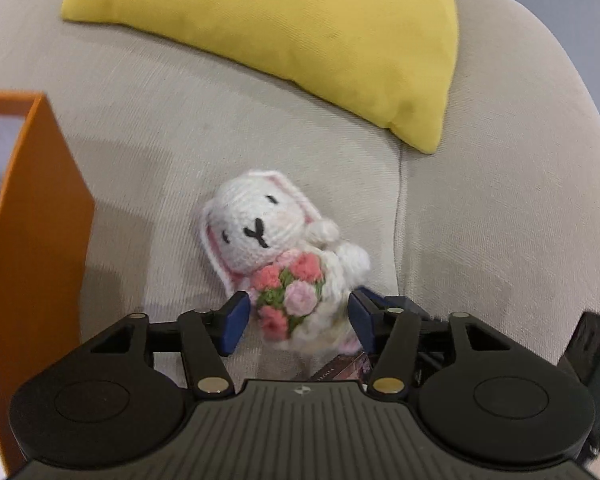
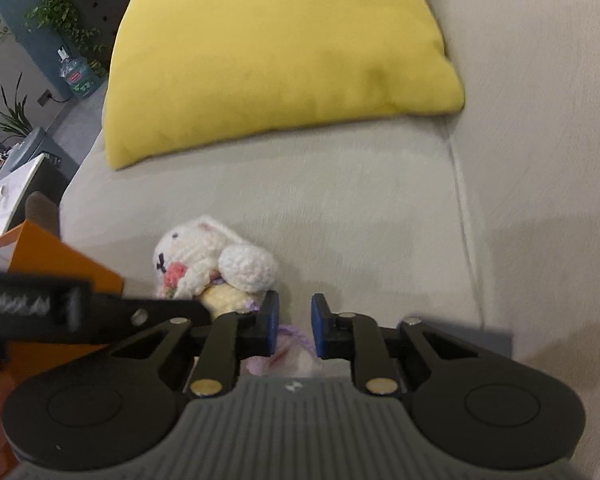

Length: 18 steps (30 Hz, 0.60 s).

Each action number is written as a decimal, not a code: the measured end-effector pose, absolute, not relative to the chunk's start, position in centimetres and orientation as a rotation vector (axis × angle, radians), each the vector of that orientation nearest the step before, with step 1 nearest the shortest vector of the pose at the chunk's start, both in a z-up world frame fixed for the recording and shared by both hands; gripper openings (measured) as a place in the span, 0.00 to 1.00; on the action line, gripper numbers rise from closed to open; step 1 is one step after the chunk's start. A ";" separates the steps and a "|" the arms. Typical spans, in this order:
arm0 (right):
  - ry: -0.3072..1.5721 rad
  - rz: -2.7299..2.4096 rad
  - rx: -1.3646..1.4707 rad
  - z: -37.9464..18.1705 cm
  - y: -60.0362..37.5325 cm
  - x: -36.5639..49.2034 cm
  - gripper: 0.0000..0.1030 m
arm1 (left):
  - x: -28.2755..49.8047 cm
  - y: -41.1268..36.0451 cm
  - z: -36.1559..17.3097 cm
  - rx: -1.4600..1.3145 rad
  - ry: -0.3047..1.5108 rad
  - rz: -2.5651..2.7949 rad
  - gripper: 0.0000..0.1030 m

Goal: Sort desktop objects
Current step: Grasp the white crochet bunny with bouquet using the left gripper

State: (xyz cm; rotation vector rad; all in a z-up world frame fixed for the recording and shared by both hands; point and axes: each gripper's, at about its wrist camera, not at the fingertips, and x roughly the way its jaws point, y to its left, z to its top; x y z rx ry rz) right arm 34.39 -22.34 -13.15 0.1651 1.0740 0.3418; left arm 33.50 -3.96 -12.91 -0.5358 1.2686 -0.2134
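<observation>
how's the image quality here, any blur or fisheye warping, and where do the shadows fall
Left wrist view: the crochet bunny has a sharp face but smeared feet near the left gripper; the orange box throws a soft shadow rightward on the sofa, whose edges bow with fisheye. Right wrist view: softer overall; the yellow cushion lacks texture, and the other gripper crossing at left is motion-blurred; right gripper.

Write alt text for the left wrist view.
The open left gripper straddles the lower body of a white crocheted bunny holding a pink flower bouquet, lying on a beige sofa. An orange box stands at the left edge, and a yellow cushion rests behind.
</observation>
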 end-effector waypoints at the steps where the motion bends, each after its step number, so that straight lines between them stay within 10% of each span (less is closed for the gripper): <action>1: 1.082 0.347 0.176 -13.4 -22.5 34.4 0.17 | 33.4 -3.9 -13.0 -0.542 1.268 -0.205 0.63; 7: 1.130 0.357 0.212 -14.0 -22.8 33.5 0.13 | 33.5 -4.1 -14.8 -0.622 1.319 -0.198 0.67; 18: 1.117 0.348 0.129 -14.0 -22.5 32.2 0.14 | 33.2 -5.2 -13.7 -0.490 1.300 -0.229 0.46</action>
